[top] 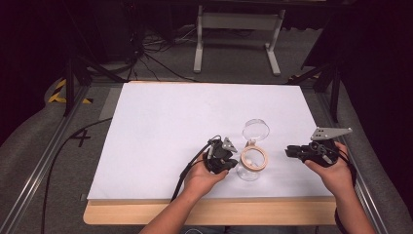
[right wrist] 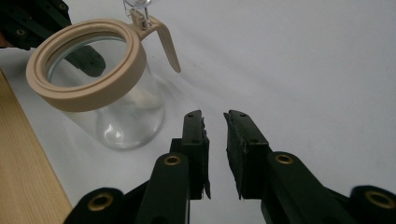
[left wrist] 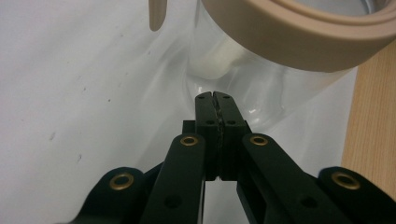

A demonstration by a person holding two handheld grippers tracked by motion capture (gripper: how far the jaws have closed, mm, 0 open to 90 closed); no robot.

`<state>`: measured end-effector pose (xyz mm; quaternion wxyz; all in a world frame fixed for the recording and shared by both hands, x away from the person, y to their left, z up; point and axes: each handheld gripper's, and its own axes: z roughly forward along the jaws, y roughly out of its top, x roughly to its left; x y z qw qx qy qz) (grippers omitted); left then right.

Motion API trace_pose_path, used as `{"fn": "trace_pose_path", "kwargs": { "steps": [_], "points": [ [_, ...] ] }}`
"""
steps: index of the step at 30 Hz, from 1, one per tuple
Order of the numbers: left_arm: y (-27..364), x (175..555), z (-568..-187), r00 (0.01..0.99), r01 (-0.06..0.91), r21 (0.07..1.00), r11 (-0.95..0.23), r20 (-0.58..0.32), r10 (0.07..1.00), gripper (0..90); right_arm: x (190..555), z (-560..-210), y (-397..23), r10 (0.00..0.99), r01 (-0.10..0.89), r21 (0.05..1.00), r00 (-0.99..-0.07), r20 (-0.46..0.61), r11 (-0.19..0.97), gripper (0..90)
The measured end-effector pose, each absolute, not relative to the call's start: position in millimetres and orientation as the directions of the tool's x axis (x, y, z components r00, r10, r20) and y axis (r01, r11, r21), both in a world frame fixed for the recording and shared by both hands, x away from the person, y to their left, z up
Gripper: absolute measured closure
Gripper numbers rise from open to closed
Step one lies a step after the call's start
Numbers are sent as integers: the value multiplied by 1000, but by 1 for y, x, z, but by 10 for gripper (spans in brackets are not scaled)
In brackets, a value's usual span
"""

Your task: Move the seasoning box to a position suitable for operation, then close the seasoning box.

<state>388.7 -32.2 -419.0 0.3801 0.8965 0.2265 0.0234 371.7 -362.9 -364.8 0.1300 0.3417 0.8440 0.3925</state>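
- Left gripper: I see the jaws fully together, nothing pinched. Tips sit right at the base of the glass jar, close to the wall; can't tell if they touch it.
- Right gripper: jaws parted a little, nothing between them, only bare white sheet ahead. It's off to the right of the jar, apart from it.
- Jar stands upright on the sheet, near its front edge, between the two grippers. Tan ring around the mouth, tan lever hanging off the hinge.
- Clear lid is flipped open behind the jar.
- Small white object inside the jar, at the bottom.
- Readable marks: none on jar or grippers. Only a dark "4" on the grey floor left of the table, well away from the jar.
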Motion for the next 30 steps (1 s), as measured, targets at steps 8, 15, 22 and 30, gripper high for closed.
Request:
{"fn": "trace_pose_path", "kwargs": {
  "steps": [8,15,22,30],
  "points": [
    [-35,386,-419,898,390,689,-611,-138,418,898,372,-365,-361,674,478,746,-737,52,465,770],
    [-35,385,-418,900,388,690,-611,-142,411,898,371,-363,-359,668,467,749,-743,45,469,770],
    [-22,394,-406,887,395,714,-578,-132,442,898,369,-360,-355,644,454,765,-762,67,456,780],
    [-8,402,-381,875,393,768,-506,-143,463,898,367,-356,-348,599,439,783,-794,108,441,801]
  ]
}}
